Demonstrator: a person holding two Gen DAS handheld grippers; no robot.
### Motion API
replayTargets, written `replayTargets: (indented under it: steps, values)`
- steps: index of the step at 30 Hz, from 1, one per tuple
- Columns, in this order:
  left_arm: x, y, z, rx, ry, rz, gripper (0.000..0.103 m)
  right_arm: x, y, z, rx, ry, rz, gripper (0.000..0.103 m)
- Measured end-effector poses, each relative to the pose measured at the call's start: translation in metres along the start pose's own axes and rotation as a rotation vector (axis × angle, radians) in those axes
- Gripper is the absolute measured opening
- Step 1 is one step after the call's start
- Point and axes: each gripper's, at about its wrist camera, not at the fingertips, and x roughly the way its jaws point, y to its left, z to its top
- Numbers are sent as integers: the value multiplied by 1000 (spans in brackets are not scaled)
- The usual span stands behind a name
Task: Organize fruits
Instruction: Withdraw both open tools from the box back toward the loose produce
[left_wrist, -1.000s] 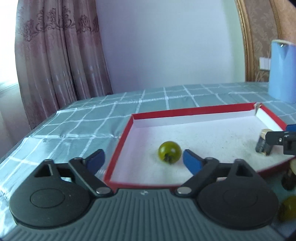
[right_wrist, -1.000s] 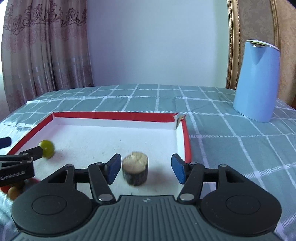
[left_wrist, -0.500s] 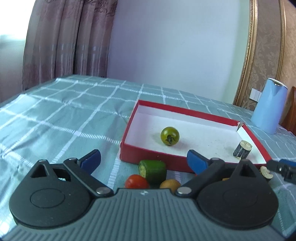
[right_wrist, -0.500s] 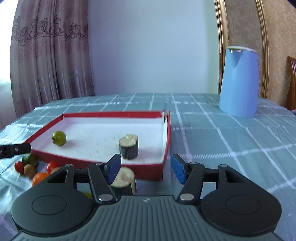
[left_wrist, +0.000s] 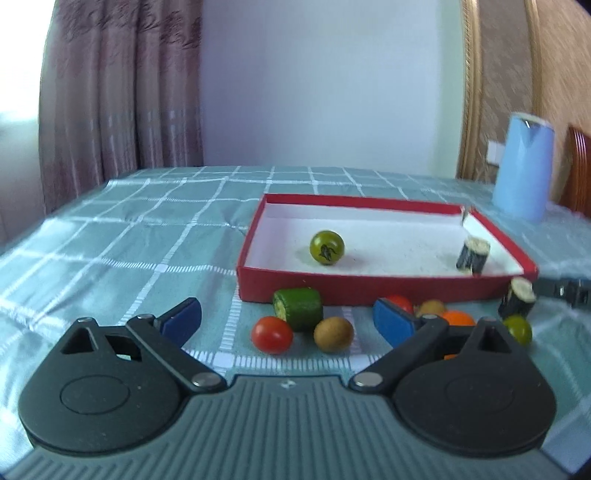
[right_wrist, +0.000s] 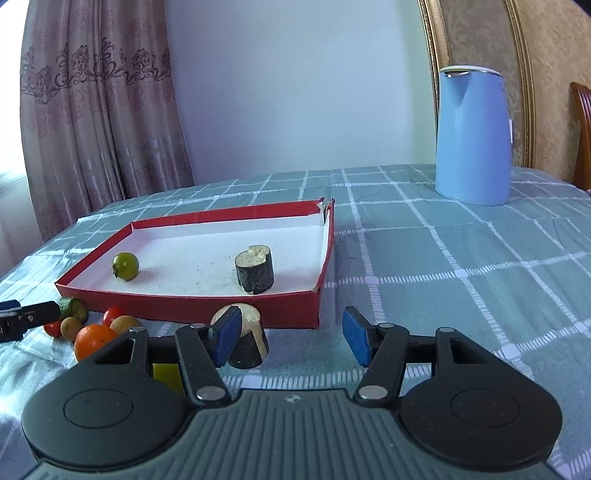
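A red box (left_wrist: 384, 286) (right_wrist: 192, 304) with a white floor holds a green tomato (left_wrist: 327, 247) (right_wrist: 126, 265) and a dark cut stub (left_wrist: 472, 254) (right_wrist: 255, 271). In front of the box lie a cucumber piece (left_wrist: 298, 308), a red tomato (left_wrist: 272, 334), a brown kiwi-like fruit (left_wrist: 333, 333), an orange (right_wrist: 95, 340) and a second dark stub (left_wrist: 517, 302) (right_wrist: 245, 341). My left gripper (left_wrist: 286, 321) is open and empty, just short of the loose fruits. My right gripper (right_wrist: 290, 338) is open and empty, its left fingertip (right_wrist: 225, 338) in front of the second stub.
A blue kettle (left_wrist: 524, 168) (right_wrist: 472, 134) stands at the back right on the teal checked tablecloth (right_wrist: 461, 258). Curtains hang at the left. A wooden chair (left_wrist: 580, 170) is at the far right.
Both grippers have pulled back from the box toward the table's front. The loose fruits in front of the box have come into view. Both stay open.
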Motion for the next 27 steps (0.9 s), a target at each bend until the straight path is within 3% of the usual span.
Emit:
replayTargets:
  steps: [6,12,21,27]
  values:
    - [-1,-13,-9,116,15,90,99,0,12,-1,-72,8,30,59]
    - [15,-10,-7,115,106,100,100,5,21,-1,-126,37,48,59]
    - [33,1,-1,108,173,10,97,20,14,-2,-78,136,70,59]
    - [27,14,-2,146,147,-58,93,23,13,-1,-66,148,70,59]
